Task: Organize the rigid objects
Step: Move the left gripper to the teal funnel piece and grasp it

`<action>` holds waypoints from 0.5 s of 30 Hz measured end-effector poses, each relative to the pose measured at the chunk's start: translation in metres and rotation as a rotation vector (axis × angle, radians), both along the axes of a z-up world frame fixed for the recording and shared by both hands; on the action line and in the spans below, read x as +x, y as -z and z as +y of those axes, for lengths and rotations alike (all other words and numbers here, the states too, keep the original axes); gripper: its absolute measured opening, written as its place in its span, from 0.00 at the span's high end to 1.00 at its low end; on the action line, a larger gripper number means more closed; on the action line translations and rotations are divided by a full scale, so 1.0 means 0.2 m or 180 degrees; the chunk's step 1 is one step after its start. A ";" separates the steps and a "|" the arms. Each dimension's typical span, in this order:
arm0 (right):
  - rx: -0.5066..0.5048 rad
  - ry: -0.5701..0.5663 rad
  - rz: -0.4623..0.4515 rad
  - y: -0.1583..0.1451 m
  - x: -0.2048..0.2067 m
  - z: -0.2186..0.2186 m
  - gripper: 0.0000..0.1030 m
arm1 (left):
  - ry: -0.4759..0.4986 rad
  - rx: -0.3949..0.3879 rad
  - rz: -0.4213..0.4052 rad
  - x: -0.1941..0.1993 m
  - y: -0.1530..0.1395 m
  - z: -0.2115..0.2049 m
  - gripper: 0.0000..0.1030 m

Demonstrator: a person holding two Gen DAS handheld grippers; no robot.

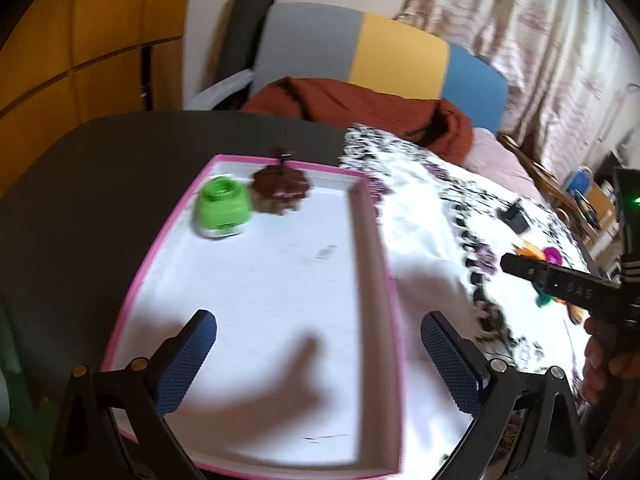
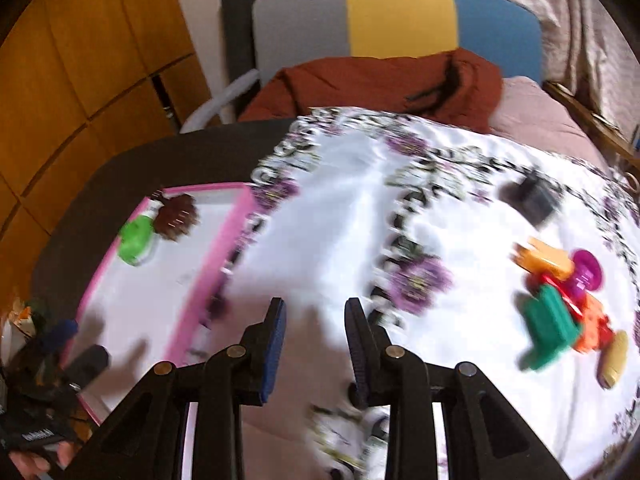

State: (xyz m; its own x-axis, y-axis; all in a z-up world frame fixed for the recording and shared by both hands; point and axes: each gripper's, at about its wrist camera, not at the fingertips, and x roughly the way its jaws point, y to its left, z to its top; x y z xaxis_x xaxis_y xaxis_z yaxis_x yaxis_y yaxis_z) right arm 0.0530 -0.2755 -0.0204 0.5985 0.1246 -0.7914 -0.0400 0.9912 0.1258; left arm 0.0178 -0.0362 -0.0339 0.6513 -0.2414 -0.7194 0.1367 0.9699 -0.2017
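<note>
A pink-rimmed white tray (image 1: 360, 216) (image 2: 236, 220) holds a green round object (image 1: 222, 204) (image 2: 136, 240) and a brown flower-shaped object (image 1: 280, 188) (image 2: 176, 216) at its far end. My left gripper (image 1: 316, 364) is open and empty above the tray's near part. My right gripper (image 2: 314, 344) is open and empty above the floral cloth (image 2: 340, 240). A pile of rigid toys lies to the right on the cloth: a teal piece (image 2: 550, 320), an orange block (image 2: 546, 260), a magenta spool (image 2: 586, 272), a tan piece (image 2: 614, 358). A dark box (image 2: 534, 196) (image 1: 516, 216) lies farther back.
The dark table (image 1: 100, 184) carries the tray. A rust-red jacket (image 2: 380, 80) lies on a grey, yellow and blue chair (image 2: 400, 16) behind. A wooden cabinet (image 2: 80, 60) stands at the left, curtains at the right. The right gripper shows in the left view (image 1: 560, 284).
</note>
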 end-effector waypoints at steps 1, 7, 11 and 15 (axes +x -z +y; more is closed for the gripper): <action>-0.0018 0.0042 0.0007 0.01 -0.02 -0.04 0.71 | 0.0073 0.0000 -0.0017 -0.01 -0.01 -0.03 0.00; 0.0034 0.0404 0.0074 0.04 -0.11 -0.29 0.71 | 0.0379 -0.0009 0.0007 -0.03 -0.03 -0.20 0.00; 0.0059 0.0681 0.0063 0.03 -0.15 -0.44 0.71 | 0.0526 -0.0014 0.0045 -0.04 -0.04 -0.30 0.00; 0.0050 0.0978 -0.0090 -0.03 -0.14 -0.65 0.71 | 0.0616 0.0004 0.0065 -0.04 -0.04 -0.38 0.00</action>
State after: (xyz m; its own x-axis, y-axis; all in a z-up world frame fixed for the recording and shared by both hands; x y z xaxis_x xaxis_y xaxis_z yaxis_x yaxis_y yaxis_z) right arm 0.0258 -0.4049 -0.0141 0.6319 -0.0537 -0.7732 0.2577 0.9554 0.1442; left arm 0.0088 -0.1119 -0.0254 0.5781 -0.3598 -0.7323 0.3167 0.9261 -0.2050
